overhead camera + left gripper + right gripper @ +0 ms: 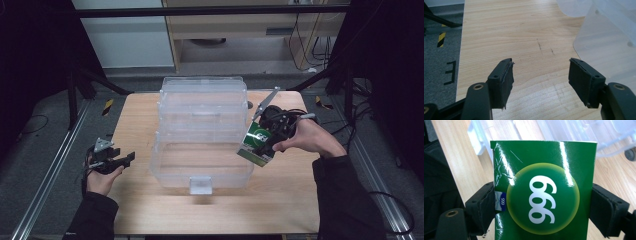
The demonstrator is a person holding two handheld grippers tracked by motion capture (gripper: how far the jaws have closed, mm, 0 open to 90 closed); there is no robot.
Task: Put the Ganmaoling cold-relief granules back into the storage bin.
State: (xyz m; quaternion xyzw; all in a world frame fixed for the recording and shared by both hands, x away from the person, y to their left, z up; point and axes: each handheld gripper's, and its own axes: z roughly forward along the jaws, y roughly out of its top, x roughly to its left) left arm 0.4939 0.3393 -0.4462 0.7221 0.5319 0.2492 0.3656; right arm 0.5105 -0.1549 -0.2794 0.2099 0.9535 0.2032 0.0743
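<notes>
A clear plastic box point(202, 137) with its lid raised stands in the middle of the wooden table point(280, 200). My right gripper point(265, 140) is shut on a green carton point(256, 144) printed with "999", held just past the box's right front corner. In the right gripper view the green carton point(544, 192) sits between both black pads point(484, 207), with the clear box point(584, 135) behind it. My left gripper point(125, 159) rests at the table's left edge, open. Its pads point(504, 80) stand wide apart over bare wood, and the clear box point(609, 47) lies to their right.
The open lid point(202, 107) rises at the back of the box, and a small latch tab point(201, 184) juts out at its front. Grey floor and metal rails point(50, 165) flank the table. Cabinets and cables point(305, 45) lie beyond the far edge.
</notes>
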